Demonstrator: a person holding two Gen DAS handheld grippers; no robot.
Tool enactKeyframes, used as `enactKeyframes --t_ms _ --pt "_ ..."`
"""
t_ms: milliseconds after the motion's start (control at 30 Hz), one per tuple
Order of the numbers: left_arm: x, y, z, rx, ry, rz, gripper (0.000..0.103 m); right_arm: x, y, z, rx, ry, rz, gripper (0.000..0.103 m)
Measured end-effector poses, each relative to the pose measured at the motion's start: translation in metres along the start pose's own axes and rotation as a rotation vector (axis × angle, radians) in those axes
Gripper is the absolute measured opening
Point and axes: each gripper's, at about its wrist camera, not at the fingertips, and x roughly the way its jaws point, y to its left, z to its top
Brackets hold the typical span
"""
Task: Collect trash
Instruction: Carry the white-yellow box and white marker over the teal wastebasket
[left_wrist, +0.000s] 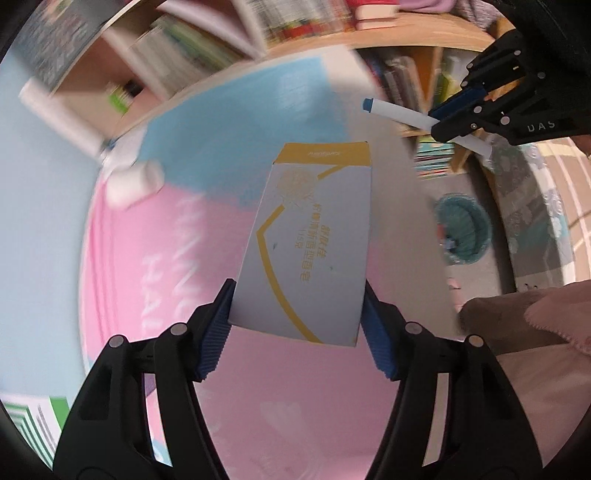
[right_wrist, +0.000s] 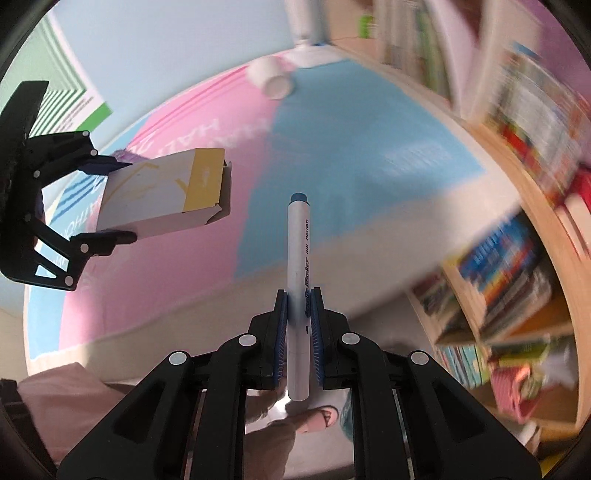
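A white and yellow carton box hangs above the pink and blue mat, and the blue pads of my left gripper press on both of its sides. From the right wrist view the same box shows in the left gripper at the left, its end flap loose. My right gripper is shut on a white marker with a blue cap that points forward. In the left wrist view the right gripper holds that marker at the upper right.
A white roll lies near the mat's far edge, beside a white lamp base. A teal basket with bits inside stands on the floor to the right. Bookshelves line the right side. A person's slippered foot is below.
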Motion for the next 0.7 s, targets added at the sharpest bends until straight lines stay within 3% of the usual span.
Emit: enactKeyframes --t_ms 333,700 --pt "-0.002 -0.12 0.078 0.241 -0.066 -0.111 0.062 -0.074 -0.099 -0.126 0.264 -0.025 -0.093 0.014" --pt "0.013 -0.245 0.118 0.437 -0.042 -0.214 0.062 -0.114 -0.165 -0.233 0.488 -0.026 -0.121 0.014"
